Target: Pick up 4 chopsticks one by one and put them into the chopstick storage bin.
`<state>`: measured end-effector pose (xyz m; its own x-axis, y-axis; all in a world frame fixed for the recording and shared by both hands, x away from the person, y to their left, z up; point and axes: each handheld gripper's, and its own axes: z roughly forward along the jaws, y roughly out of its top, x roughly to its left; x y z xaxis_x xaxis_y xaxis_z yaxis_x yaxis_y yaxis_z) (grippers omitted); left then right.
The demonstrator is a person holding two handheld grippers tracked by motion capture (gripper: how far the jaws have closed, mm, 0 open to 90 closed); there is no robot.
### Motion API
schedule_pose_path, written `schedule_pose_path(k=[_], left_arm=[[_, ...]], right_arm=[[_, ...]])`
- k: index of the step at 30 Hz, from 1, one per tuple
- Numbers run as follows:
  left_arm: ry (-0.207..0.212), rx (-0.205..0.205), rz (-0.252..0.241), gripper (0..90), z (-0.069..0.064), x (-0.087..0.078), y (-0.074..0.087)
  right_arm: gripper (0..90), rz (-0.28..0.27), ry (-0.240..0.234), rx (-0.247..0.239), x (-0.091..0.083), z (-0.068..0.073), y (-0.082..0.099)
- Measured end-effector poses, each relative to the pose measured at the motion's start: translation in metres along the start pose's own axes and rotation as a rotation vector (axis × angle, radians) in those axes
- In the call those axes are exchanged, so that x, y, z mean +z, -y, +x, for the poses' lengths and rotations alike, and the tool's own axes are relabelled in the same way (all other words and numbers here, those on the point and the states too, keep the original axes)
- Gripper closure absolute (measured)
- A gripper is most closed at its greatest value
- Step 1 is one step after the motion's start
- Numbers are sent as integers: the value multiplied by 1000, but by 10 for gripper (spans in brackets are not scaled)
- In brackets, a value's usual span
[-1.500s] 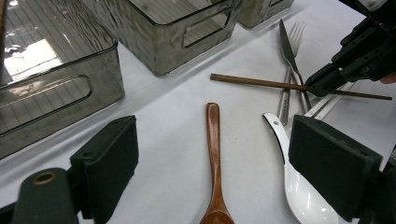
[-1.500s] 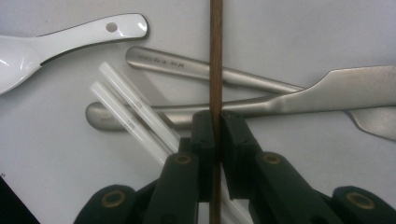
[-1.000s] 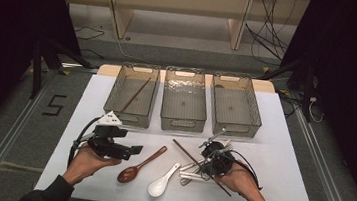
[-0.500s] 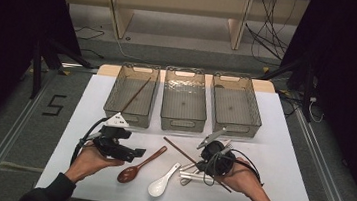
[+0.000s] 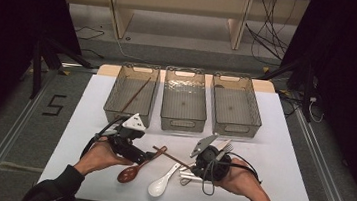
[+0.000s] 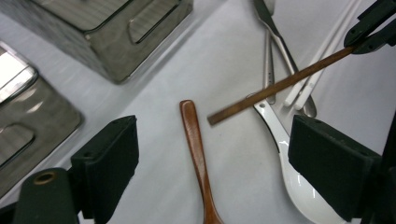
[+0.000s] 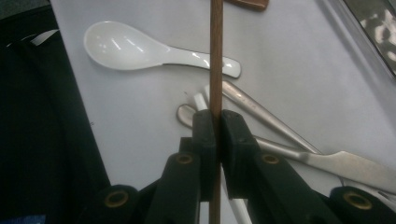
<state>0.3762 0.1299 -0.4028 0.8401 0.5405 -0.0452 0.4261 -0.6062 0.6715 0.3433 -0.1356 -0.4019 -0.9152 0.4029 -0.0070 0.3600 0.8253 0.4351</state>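
On the bench point(image 5: 89, 121), nearest the person, the white spoon point(image 5: 162, 181) lies with the wooden spoon point(image 5: 135, 169) just left of it. Right of the white spoon, the right hand-held gripper point(image 7: 216, 122) has its jaws clamped on a brown chopstick point(image 7: 215, 56), held above the white spoon's handle. Left of it, the left hand-held gripper point(image 6: 212, 154) hangs wide open and empty over the wooden spoon. Beyond the white spoon stand three bins point(image 5: 183, 118).
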Motion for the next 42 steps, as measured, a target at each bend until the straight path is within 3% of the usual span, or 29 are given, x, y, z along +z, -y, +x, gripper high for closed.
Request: schedule_pose_path(k=[10,14,27,42], left_arm=[[68,135,102,173,-13,12,-6],[74,178,143,186,-17,16,-6],[105,243,199,327,-22,20,-4],[157,291,225,486,-28,22,-3]], right_arm=[[854,6,-23,-70,2,8,-2],[855,6,-27,-89,2,11,-4],[854,5,-38,-147,3,17,-6],[854,8,-44,-172,4,18,-5]])
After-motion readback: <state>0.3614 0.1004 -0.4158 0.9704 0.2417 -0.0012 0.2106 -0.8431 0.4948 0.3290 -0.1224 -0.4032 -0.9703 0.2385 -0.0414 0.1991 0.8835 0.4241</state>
